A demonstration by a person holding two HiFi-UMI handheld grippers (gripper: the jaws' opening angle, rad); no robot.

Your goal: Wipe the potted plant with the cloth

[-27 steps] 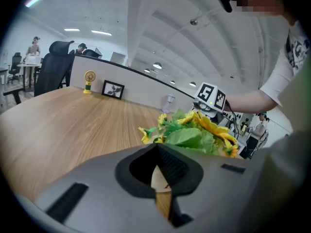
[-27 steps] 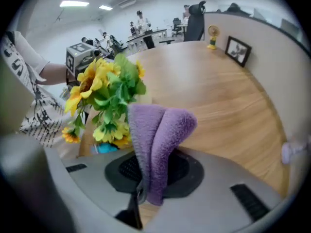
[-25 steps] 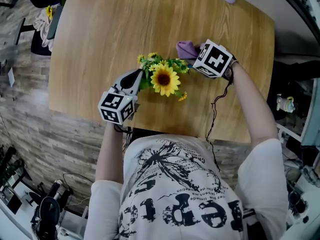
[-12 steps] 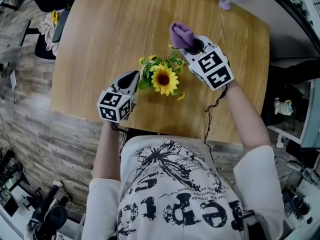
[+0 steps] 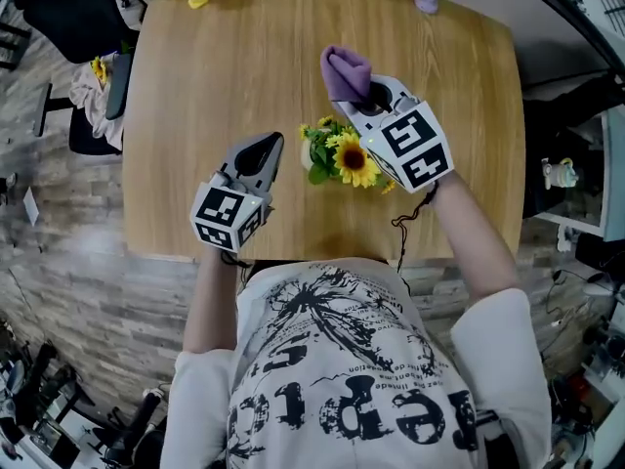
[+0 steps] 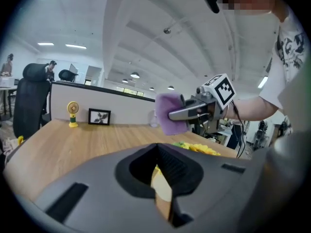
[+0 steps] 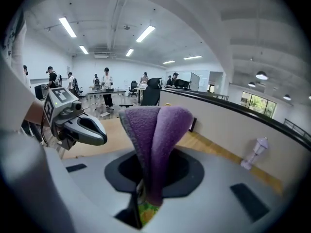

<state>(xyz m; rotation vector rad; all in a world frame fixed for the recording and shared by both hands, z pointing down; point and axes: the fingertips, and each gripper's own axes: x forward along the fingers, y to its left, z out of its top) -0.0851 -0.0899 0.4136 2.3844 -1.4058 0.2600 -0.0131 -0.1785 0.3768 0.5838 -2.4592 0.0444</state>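
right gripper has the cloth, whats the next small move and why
Probably lower the right gripper toward the person so the purple cloth meets the potted plant. The cloth is clamped in its jaws and sticks out past them, but in the left gripper view it hangs above the flowers, not touching. The left gripper is shut, empty, and apart on the plant's left.

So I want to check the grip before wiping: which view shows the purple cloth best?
The right gripper view: the folded purple cloth fills its centre, pinched in the right claw. The head view shows only a small purple bunch beyond that claw; the left gripper view shows it small and side-on.
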